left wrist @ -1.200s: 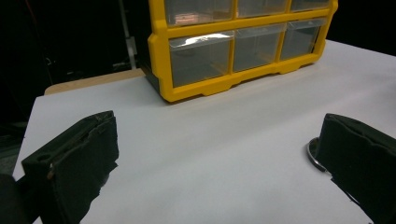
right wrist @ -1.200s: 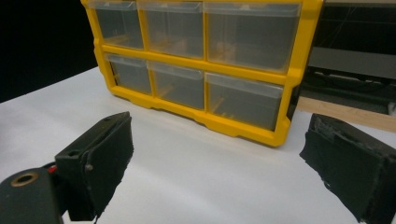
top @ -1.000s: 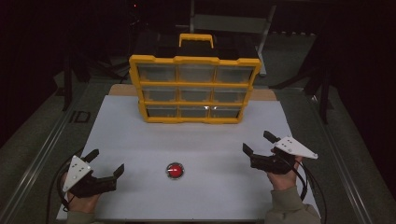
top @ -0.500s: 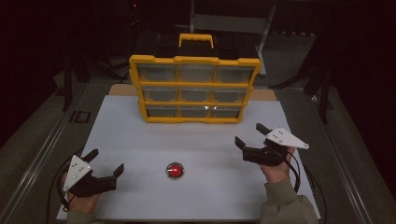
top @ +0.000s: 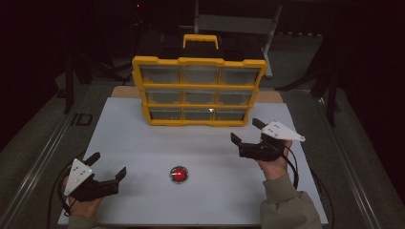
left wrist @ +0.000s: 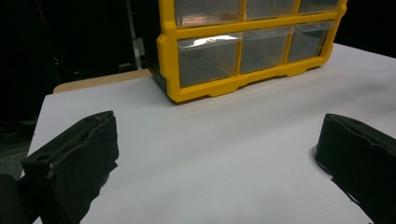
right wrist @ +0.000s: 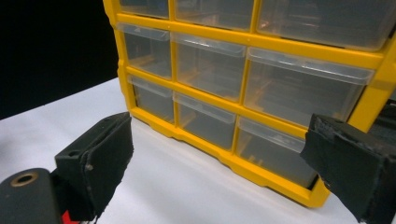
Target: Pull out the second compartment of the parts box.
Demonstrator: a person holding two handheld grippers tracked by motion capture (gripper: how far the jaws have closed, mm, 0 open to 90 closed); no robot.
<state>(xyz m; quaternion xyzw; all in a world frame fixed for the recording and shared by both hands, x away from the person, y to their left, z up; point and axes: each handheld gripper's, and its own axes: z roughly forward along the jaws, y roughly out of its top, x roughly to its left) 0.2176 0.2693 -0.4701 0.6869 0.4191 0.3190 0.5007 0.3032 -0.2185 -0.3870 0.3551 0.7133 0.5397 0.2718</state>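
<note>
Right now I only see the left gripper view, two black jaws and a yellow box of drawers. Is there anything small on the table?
Observer: Yes, a small red round thing lies on the white table, between the two grippers.
Operator: Where is the other gripper?
Observer: The right gripper is open and closer to the yellow drawer box than the left gripper.
Operator: Does the box have something on top?
Observer: Yes, a yellow carry handle.
</note>
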